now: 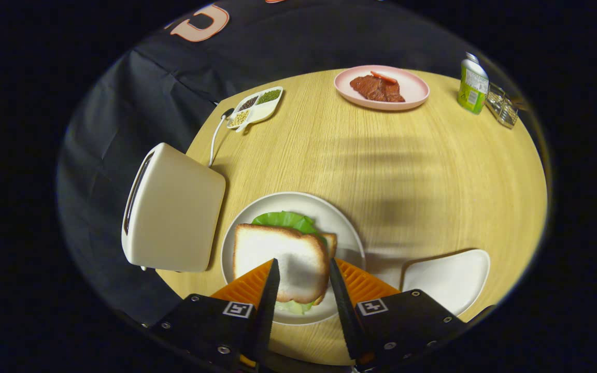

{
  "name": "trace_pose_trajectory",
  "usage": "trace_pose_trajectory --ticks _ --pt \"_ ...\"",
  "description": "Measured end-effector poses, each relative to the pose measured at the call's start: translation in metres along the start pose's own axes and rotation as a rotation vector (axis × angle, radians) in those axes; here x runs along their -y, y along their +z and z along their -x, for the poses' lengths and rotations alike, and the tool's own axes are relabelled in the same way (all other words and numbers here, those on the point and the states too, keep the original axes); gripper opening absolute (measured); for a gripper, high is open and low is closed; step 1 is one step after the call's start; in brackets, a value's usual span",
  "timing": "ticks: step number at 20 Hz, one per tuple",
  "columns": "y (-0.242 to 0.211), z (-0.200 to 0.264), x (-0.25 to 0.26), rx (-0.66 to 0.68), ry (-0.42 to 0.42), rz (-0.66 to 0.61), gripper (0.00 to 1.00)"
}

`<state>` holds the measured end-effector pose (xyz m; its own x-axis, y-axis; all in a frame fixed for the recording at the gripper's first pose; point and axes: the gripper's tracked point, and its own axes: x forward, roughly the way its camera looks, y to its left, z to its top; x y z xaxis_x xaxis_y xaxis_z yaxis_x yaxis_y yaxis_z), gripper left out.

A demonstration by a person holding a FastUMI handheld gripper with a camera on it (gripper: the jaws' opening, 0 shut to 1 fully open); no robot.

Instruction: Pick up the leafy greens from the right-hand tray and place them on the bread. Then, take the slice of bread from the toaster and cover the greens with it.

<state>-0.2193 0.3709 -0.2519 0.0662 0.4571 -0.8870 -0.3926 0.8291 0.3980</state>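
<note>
The gripper (302, 269) is being held open above the plate (347, 233), its fingers spread to either side of the top slice (278, 259) with a gap showing between each fingertip and the bread. Nothing is being gripped.

The top slice is lying flat between the fingers and just ahead of them, covering the greens (285, 219). It is a nearly square slice of white bread with a pale crumb and a thin tan crust; no clear long axis can be told. Its rounded corners are pointing away from the gripper and toward it, and the slice is sitting slightly askew on the stack. A crust corner of the lower slice (331, 243) is showing past its right edge. The greens are showing as a bright green ruffled leaf beyond the far edge of the top slice, and a paler bit is peeking out at the near edge, between the fingers.

The toaster (174, 210) is standing to the left of the fingers, just beside the plate, with its cord (215, 140) trailing away beyond it. A tray (449, 277) is lying to the right of the fingers. Well beyond them, a divided dish (255, 107) of beans, a pink plate (381, 88) with meat (376, 88), and a bottle (472, 85) are resting on the table (407, 171).
</note>
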Motion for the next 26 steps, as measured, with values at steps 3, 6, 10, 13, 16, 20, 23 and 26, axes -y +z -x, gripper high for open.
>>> trace_pose_trajectory --ticks 3,6,10,13,16,20,23,26 --pt "0.029 0.037 0.001 0.126 0.006 -0.003 0.63" --pt "0.073 0.094 0.006 0.318 -0.023 0.060 0.63" --pt "0.134 0.184 0.005 0.592 -0.085 0.132 0.68" --pt "0.168 0.251 0.005 0.774 -0.128 0.142 0.73" --pt "0.191 0.306 0.009 0.951 -0.197 0.166 0.80" --pt "0.204 0.357 0.012 1.114 -0.287 0.214 0.85" --pt "0.208 0.375 0.004 1.173 -0.310 0.228 0.85" --pt "0.209 0.380 -0.002 1.199 -0.309 0.250 0.85"
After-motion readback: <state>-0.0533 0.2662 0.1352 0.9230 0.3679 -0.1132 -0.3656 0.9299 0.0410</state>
